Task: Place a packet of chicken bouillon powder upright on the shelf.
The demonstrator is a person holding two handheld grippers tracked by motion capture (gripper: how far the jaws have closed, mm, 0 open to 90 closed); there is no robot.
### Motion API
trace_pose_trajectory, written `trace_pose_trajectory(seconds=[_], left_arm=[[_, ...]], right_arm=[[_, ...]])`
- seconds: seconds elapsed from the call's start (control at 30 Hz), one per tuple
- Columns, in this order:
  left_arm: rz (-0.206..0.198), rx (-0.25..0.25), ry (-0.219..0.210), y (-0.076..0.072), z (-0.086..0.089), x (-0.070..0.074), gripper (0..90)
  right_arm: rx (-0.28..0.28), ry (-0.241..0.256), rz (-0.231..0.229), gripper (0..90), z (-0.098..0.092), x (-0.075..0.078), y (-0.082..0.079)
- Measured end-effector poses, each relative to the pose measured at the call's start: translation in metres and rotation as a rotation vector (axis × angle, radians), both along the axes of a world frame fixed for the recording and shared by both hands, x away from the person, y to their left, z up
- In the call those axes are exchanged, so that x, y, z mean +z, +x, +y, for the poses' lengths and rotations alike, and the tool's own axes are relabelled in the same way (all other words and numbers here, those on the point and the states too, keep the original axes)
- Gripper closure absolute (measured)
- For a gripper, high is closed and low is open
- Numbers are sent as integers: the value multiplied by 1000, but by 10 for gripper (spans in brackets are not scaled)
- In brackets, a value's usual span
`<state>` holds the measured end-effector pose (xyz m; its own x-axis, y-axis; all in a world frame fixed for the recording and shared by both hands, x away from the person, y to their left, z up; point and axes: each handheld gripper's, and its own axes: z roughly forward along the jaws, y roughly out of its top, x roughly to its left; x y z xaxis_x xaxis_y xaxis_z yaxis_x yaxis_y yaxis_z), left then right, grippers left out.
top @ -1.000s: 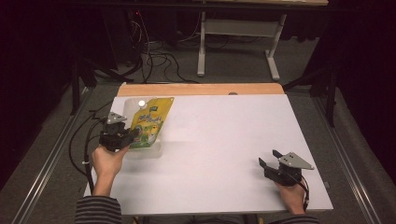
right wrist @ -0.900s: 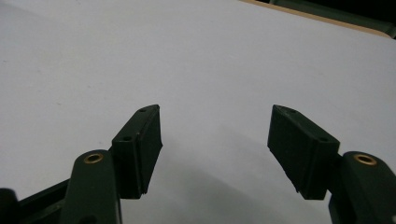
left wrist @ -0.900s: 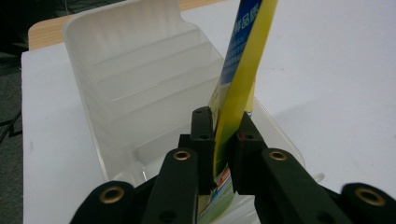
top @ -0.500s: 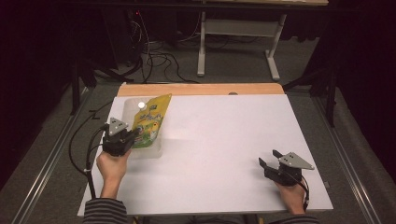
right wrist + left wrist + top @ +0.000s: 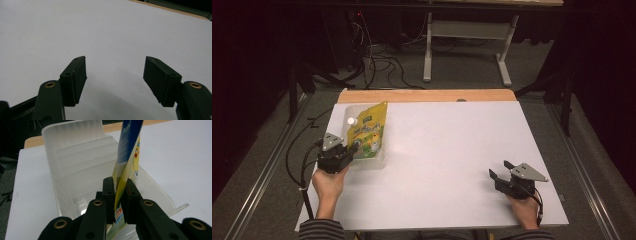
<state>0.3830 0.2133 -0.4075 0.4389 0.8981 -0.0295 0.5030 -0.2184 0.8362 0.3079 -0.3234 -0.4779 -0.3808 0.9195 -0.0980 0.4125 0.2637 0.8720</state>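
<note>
Pouch [image 5: 368,131] now stands taller at the left of the frame than a second ago, left gripper [image 5: 343,156] clamped on its lower edge over the clear tray [image 5: 75,167], lifting it seemingly, while right gripper [image 5: 508,181] idles wide lower right.

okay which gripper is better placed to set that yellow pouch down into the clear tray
Left. The left gripper is already shut on the yellow pouch, right over the clear tray. The right gripper is open, holding nothing, at the table's opposite near corner.
</note>
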Motion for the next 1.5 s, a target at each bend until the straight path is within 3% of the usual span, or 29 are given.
trace_pose_trajectory(seconds=[0.23, 0.53, 0.77, 0.9, 1.2, 1.5], left_arm=[[15, 15, -56, -4, 4, -3, 711], [-6, 39, -70, -11, 8, -7, 652], [-20, 67, -80, -18, 11, -7, 523], [-42, 87, -106, -25, 13, -5, 464], [-65, 102, -132, -40, 16, -5, 444], [-61, 112, -156, -54, 19, -4, 442]], right_arm=[[-3, -2, 2, 356, 0, 0, 0], [-2, -3, 3, 356, 0, 0, 0], [-1, -9, 1, 356, 0, 0, 0], [1, -12, 2, 356, 0, 0, 0], [-1, -14, 8, 356, 1, 0, 0], [-3, -3, 5, 356, 0, 0, 0]])
